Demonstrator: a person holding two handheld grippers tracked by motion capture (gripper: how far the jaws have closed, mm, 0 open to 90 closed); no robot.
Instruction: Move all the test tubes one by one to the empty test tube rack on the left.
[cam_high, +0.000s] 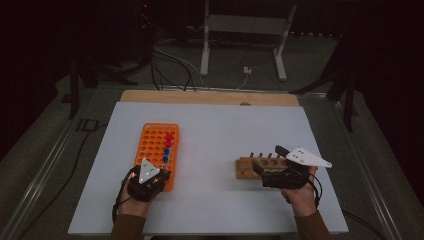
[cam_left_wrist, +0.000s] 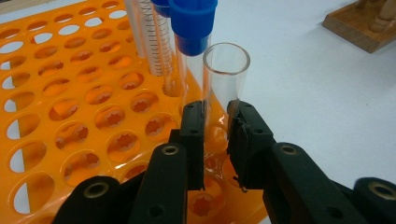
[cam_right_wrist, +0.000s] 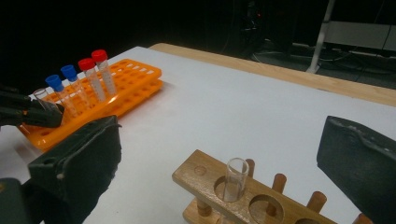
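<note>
The left gripper (cam_left_wrist: 215, 140) has its jaws clamped on an open glass tube (cam_left_wrist: 224, 79) in the orange rack (cam_left_wrist: 70, 116); at 3 o'clock, the right gripper (cam_right_wrist: 219, 154) has its jaws wide apart and empty.

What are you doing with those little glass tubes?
The left gripper has its fingers shut on an open glass tube standing in the orange rack, beside the blue-capped tubes. The right gripper waits open over the wooden rack, where another open tube stands.

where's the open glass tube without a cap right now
The uncapped glass tube stands in the orange rack at its near right edge, clamped by the left gripper, beside a blue-capped tube.
</note>
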